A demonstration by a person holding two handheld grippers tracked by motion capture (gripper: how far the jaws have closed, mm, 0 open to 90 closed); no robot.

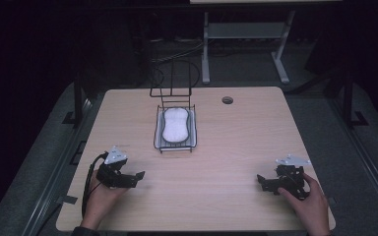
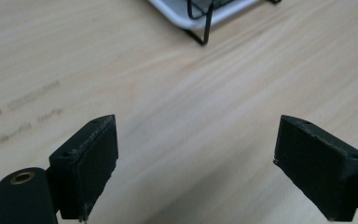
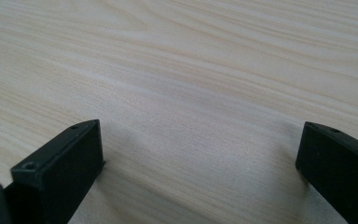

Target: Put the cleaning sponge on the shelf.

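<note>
A black wire rack point(image 1: 175, 129) stands at the table's middle back, with a white tray under it and a white oblong sponge-like pad point(image 1: 175, 124) lying inside. My left gripper point(image 1: 137, 178) rests low on the table at the front left, open, nothing between its jaws; in the left gripper view point(image 2: 196, 158) the rack's corner point(image 2: 200, 14) lies ahead and apart. My right gripper point(image 1: 261, 182) sits at the front right, held by a hand, open and empty over bare wood point(image 3: 200, 163).
The light wooden table point(image 1: 236, 142) has a round cable hole point(image 1: 227, 100) at the back right. A tall wire handle point(image 1: 172, 78) rises from the rack's far end. Beyond the table stand a desk frame point(image 1: 246, 39) and dark floor.
</note>
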